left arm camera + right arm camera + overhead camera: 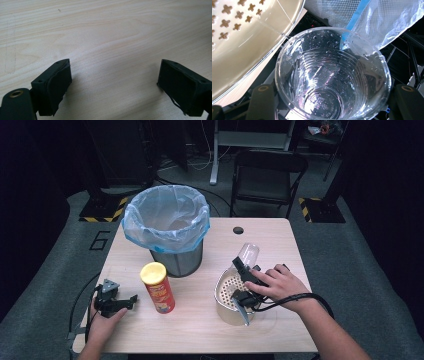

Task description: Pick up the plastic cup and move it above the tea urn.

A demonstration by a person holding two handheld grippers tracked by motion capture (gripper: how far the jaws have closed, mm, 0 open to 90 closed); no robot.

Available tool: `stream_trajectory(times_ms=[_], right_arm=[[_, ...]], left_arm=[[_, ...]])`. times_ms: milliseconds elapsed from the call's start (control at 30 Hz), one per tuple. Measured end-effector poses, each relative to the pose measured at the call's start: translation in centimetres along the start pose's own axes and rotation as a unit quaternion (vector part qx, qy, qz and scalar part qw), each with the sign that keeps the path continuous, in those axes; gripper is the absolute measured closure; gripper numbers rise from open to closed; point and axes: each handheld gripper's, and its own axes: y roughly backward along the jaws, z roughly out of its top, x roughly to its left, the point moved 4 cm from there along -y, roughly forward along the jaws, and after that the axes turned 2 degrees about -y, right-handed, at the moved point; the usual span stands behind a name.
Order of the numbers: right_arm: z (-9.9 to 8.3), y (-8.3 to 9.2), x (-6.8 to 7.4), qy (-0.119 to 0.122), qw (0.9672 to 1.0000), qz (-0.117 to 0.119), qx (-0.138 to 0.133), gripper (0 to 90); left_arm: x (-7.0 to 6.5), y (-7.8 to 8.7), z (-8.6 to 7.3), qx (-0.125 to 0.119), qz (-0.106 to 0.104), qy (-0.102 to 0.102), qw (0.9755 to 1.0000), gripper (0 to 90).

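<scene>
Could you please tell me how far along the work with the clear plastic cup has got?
In hand: the right gripper holds the clear plastic cup, wet with droplets and without liquid, beside the beige perforated strainer pot. Pouring looks done. Left, probably: dropping it into the blue-lined mesh bin. The red crisp tube with yellow lid stands untouched; the left gripper rests open.

Left gripper [131, 299] rests low, jaws wide — right gripper [242, 279] raised, clamped
</scene>
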Motion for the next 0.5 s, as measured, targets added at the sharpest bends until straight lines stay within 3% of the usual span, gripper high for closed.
stream_trajectory(times_ms=[67, 100, 167, 200, 267, 500], right_arm=[[0.04, 0.02, -0.06, 0.007, 1.0, 0.003, 0.0, 34.6], [-0.11, 0.21, -0.25, 0.036, 0.9992, 0.018, 0.008, 34.6], [0.01, 0.2, -0.31, 0.019, 0.9997, 0.011, 0.0, 34.6], [-0.12, 0.43, -0.78, 0.042, 0.999, 0.014, 0.009, 34.6], [-0.02, 0.39, -0.63, 0.025, 0.9996, 0.011, 0.002, 34.5], [0.01, 0.6, -0.84, 0.033, 0.9993, 0.016, 0.001, 34.6]], left_arm=[[0.01, 0.0, 0.0, 0.0, 0.0, 0.0, 1.0, 11.4], [0.0, 0.0, 0.0, 0.0, 0.0, 0.0, 1.0, 11.3], [0.0, 0.0, 0.0, 0.0, 0.0, 0.0, 1.0, 11.3], [0.0, 0.0, 0.0, 0.0, 0.0, 0.0, 1.0, 11.4], [0.0, 0.0, 0.0, 0.0, 0.0, 0.0, 1.0, 11.3], [0.0, 0.0, 0.0, 0.0, 0.0, 0.0, 1.0, 11.4]])
